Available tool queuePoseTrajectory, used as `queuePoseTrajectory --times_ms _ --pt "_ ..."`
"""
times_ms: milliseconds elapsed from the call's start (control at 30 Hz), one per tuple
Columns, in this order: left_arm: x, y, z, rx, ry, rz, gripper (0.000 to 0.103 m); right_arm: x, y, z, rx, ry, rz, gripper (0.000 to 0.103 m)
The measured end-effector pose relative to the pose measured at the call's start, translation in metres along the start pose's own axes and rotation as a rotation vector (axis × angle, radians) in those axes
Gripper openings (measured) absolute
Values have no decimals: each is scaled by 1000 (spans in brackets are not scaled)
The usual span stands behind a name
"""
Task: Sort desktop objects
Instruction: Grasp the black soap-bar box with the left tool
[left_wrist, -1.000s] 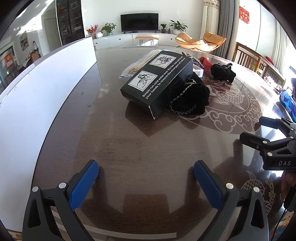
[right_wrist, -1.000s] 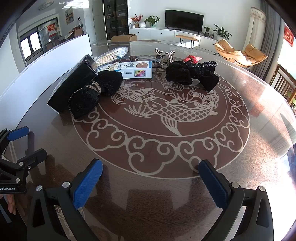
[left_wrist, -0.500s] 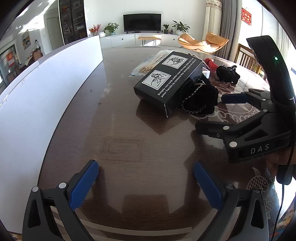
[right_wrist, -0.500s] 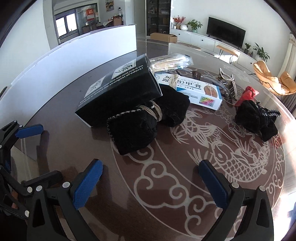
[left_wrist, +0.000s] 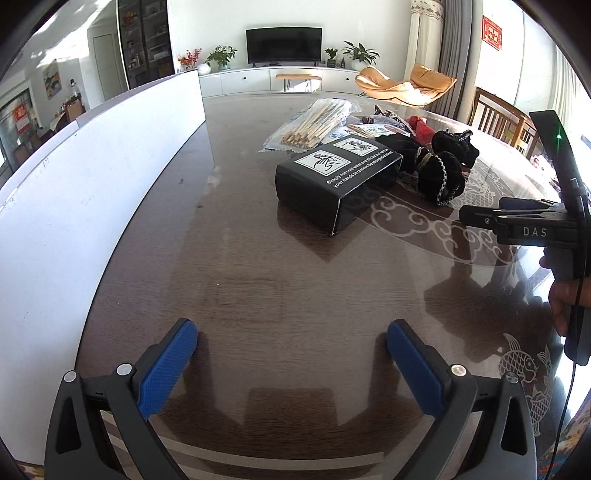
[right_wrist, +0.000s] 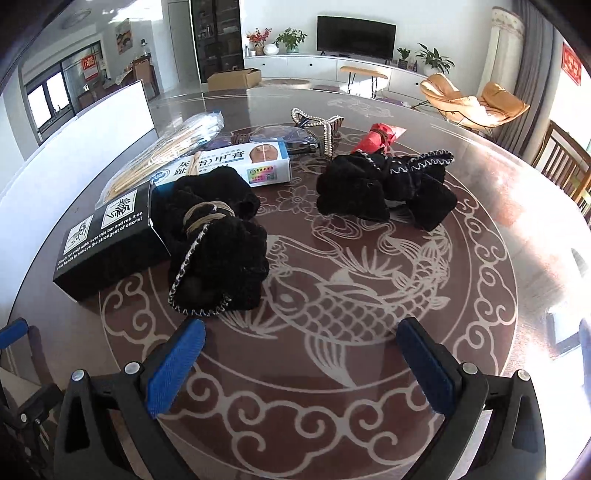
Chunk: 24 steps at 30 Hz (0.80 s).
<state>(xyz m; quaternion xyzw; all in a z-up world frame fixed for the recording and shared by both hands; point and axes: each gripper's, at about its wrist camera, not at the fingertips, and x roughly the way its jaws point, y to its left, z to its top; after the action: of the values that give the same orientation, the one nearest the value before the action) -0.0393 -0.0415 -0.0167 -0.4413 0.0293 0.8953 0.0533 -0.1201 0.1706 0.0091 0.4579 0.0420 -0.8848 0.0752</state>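
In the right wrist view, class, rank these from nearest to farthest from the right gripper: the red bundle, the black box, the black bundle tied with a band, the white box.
1. Black bundle tied with a band: just ahead of the right gripper, to its left.
2. Black box: further left.
3. White box: behind the bundle.
4. Red bundle: far, right of centre.

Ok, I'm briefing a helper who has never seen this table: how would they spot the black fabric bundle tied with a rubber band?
Start at the fish inlay on the round table. Left of the fish's head lies a black printed box; the black fabric bundle leans against its right side. Unlike the other black bundle farther back, it has a tan rubber band around its middle.
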Motion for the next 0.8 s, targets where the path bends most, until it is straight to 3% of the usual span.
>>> queuePoseTrajectory --times_ms 200,400,600,800 --pt "10 -6 15 50 41 -39 103 -10 -10 -8 -21 -4 9 103" --pt "43 -13 58 226 49 -165 103 -10 -10 -8 -21 -4 9 103" --pt "69 -26 92 234 45 -171 103 -11 -10 -8 -21 -4 9 103" --pt "75 -39 102 253 39 -190 103 -10 -10 -9 -21 -4 9 103"
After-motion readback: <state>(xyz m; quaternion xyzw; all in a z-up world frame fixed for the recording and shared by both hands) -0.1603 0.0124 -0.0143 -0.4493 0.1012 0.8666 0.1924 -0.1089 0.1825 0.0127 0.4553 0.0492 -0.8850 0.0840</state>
